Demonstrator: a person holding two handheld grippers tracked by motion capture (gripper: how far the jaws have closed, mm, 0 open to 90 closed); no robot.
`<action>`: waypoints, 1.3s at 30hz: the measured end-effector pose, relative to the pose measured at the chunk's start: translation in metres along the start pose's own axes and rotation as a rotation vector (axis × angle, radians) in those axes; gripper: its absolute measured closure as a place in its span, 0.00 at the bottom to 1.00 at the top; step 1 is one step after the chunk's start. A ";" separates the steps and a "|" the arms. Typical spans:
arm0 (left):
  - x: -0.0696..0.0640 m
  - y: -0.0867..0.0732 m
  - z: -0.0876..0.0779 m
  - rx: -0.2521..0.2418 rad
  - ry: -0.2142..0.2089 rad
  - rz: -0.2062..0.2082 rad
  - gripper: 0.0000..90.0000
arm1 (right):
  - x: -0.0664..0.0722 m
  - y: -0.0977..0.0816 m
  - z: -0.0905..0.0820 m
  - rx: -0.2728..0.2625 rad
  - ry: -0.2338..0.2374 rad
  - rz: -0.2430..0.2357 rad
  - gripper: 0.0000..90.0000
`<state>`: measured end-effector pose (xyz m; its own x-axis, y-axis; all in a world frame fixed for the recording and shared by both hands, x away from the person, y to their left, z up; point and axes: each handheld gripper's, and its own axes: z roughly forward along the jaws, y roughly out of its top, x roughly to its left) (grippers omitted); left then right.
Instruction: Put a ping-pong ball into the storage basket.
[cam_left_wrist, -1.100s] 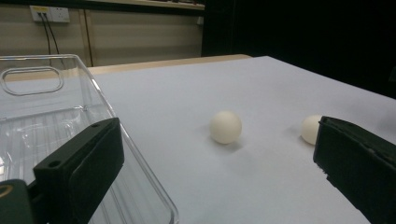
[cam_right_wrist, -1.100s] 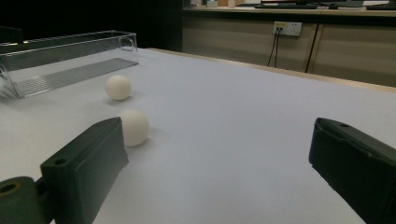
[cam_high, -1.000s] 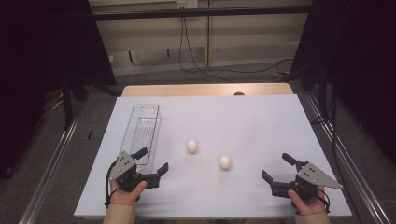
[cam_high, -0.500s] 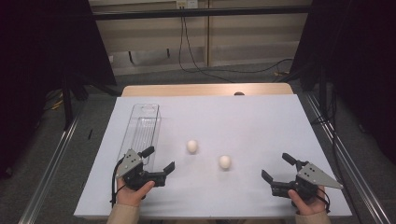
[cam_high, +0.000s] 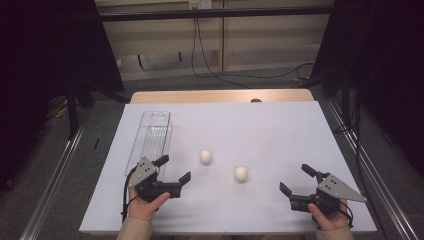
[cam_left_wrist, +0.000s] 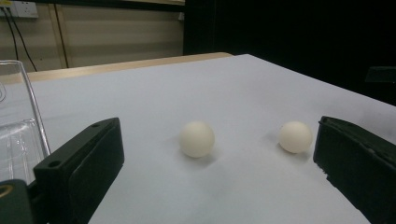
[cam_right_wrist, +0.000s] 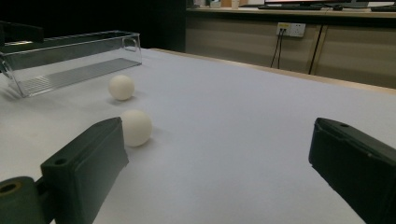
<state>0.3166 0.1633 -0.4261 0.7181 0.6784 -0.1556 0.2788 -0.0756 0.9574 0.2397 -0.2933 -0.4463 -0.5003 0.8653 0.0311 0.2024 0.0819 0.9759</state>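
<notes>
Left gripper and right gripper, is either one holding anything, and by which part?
Nothing is held: left gripper and right gripper are open, apart from both white balls.

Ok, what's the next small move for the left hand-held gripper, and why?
Probably ease the left hand-held gripper forward to straddle the nearer ball. Its jaws stand open, the ball lies just ahead between them in the left gripper view, untouched, and the clear tray sits close by.

The white table (cam_high: 260, 125) is evenly lit from above, while dark surroundings are left murky; soft shadows are cast under both balls (near jaws slightly blurred).
</notes>
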 end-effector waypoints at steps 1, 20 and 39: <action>0.000 0.000 0.001 0.006 -0.002 0.008 0.02 | 0.000 0.000 0.000 0.001 -0.002 0.001 0.04; -0.010 0.001 0.012 0.036 -0.035 0.025 0.02 | 0.000 0.000 0.000 0.000 0.002 -0.003 0.04; -0.016 0.001 0.022 0.056 -0.055 0.040 0.02 | 0.000 0.001 0.000 -0.006 0.007 -0.005 0.04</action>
<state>0.3195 0.1366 -0.4284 0.7625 0.6333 -0.1323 0.2835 -0.1433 0.9482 0.2393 -0.2933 -0.4456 -0.5070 0.8615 0.0274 0.1949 0.0836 0.9773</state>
